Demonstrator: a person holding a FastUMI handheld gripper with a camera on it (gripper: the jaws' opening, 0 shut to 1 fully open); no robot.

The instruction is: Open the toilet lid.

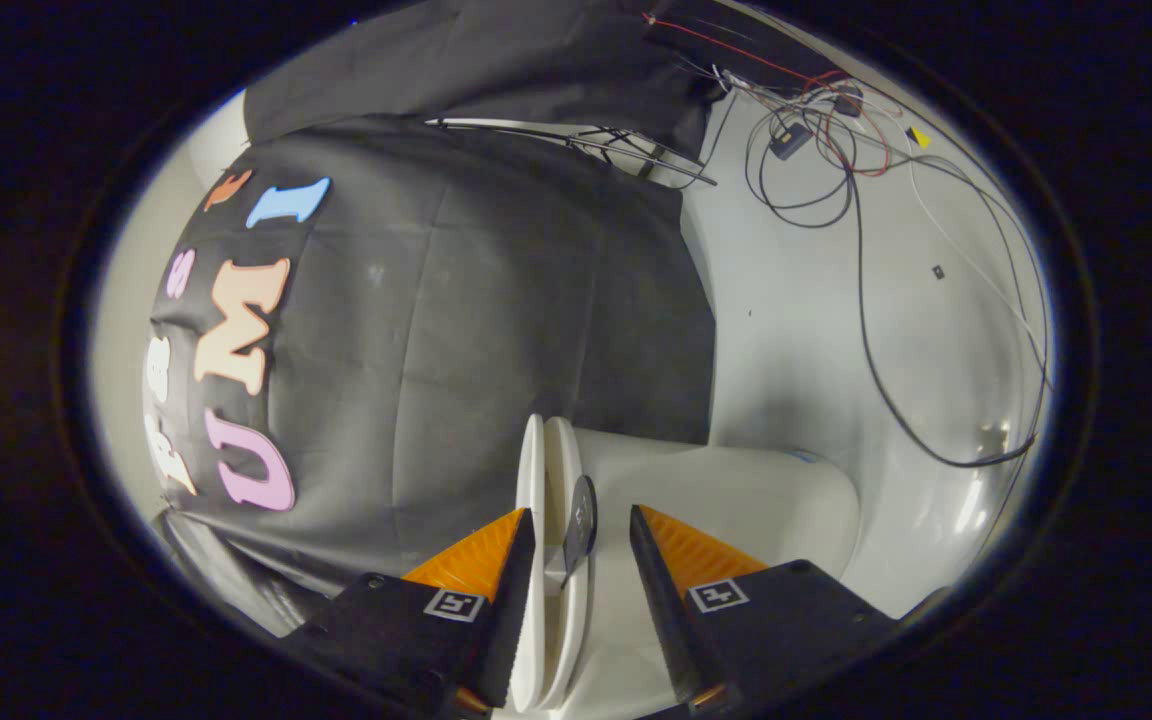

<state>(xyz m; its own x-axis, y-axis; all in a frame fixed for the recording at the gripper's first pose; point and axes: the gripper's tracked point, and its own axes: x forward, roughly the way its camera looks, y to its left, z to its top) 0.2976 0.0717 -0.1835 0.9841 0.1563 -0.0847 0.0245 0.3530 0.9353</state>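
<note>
The white toilet lid (533,470) shows edge-on as a thin plate, with the seat (566,460) lying against its bowl side. The white toilet bowl (736,500) bulges out beyond the seat. A small dark round tab (583,520) sticks out at the rim of the two plates. My gripper (581,510) is open and straddles that rim. One finger (496,560) lies close along the lid's outer face. The other finger (666,560) stands clear on the bowl side, with a gap to the seat.
The black cloth wall (496,330) hangs behind the lid. On the bowl's far side, the white floor (796,330) carries loose black, white and red cables (861,300) and a small black box (789,140). A thin metal stand (586,140) lies near the cloth's edge.
</note>
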